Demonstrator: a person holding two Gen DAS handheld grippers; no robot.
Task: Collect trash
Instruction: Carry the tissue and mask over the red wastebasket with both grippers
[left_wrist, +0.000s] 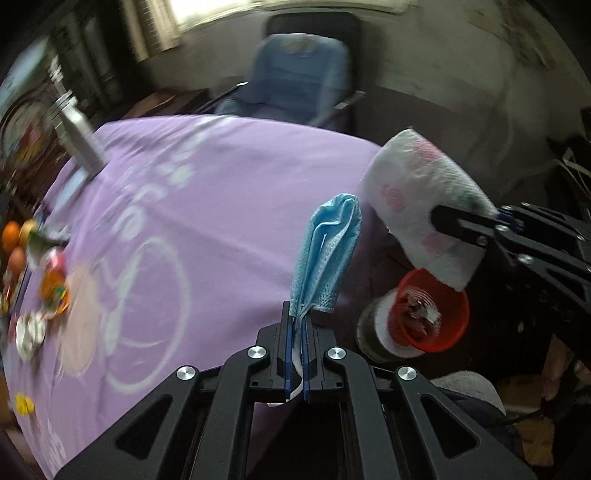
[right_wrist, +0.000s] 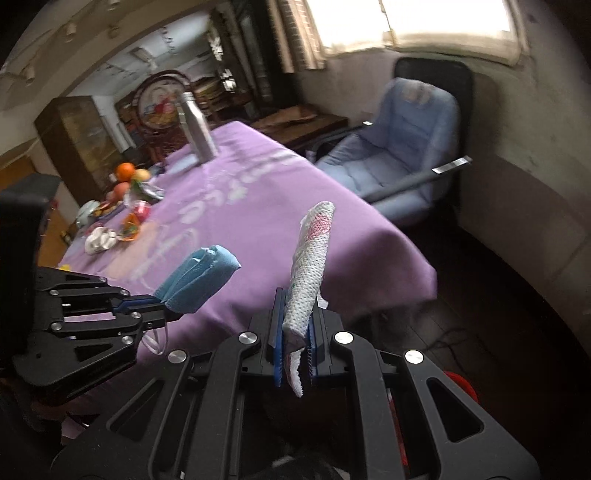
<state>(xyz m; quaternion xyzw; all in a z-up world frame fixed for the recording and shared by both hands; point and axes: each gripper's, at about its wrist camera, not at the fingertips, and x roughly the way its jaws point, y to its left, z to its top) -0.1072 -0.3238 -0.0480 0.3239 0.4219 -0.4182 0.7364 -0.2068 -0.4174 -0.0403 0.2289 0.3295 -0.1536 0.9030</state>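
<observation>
- My left tool (left_wrist: 295, 325) is closed tight on a folded blue face mask (left_wrist: 327, 254); the mask's long axis runs up the frame from the tips, leaning slightly right, over the desk's near edge.
- My right tool (right_wrist: 298, 314) is clamped on a folded white paper towel (right_wrist: 310, 266) with pink print; its long axis rises toward upper centre, free end tilted right.
- In the left wrist view, the towel (left_wrist: 417, 195) hangs above a red basket (left_wrist: 430, 314) at lower right.
- The purple-clothed desk (left_wrist: 207, 206) carries a steel bottle (right_wrist: 197, 129) and fruit (right_wrist: 125, 171) at upper left.
</observation>
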